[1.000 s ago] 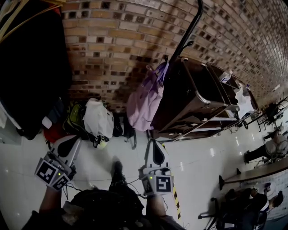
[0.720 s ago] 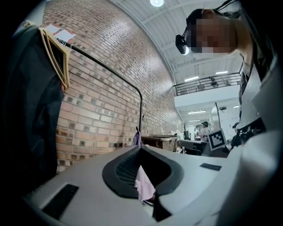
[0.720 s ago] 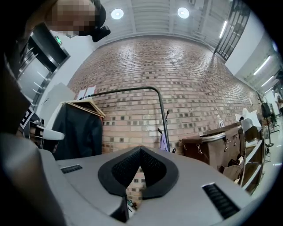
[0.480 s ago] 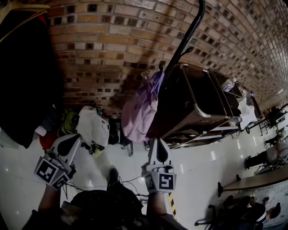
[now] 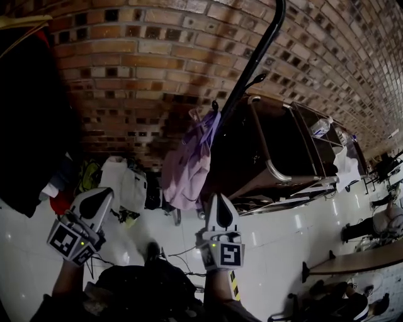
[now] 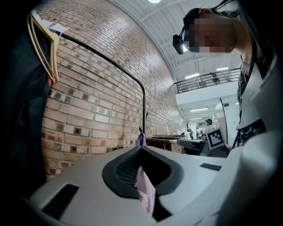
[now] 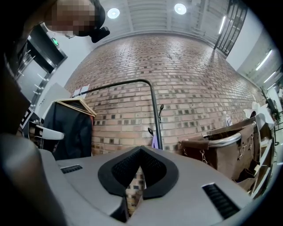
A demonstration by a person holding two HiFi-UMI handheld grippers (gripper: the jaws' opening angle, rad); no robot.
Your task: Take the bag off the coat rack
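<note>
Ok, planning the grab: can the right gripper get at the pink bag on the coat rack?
Probably, once nearer: nothing stands between the right gripper and the bag, which hangs ahead on the rack, out of touch; its jaws are shut.

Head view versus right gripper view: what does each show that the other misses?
Head view only: the whole lilac bag, the floor, the pile of bags by the wall. Right gripper view only: the rack's top bar and ceiling lights. Both: brick wall, rack's pole, brown cart.
</note>
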